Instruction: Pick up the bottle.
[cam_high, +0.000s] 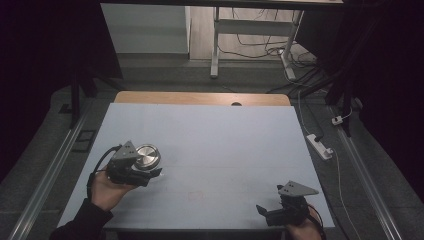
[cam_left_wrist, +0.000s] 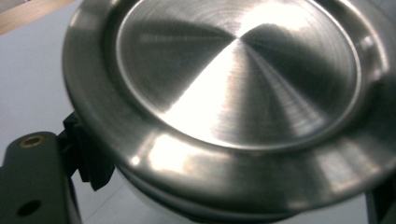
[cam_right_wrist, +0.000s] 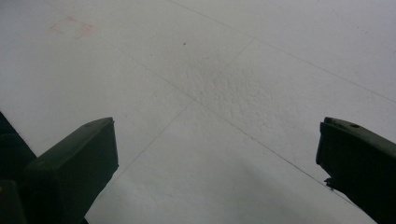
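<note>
Steel dish (cam_high: 147, 156) at lower left of the high view, clamped by its rim in left gripper (cam_high: 150, 172), tilted off the table (cam_high: 225, 135), likely for carrying. Right gripper (cam_high: 263, 212) at lower right, jaws wide apart, grasping nothing, apparently waiting.

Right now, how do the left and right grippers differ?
The left gripper is shut on a round steel lid; the right gripper stands open with nothing between its jaws. The left sits at the table's near left, the right at its near right corner. Both are black and hand-held.
</note>
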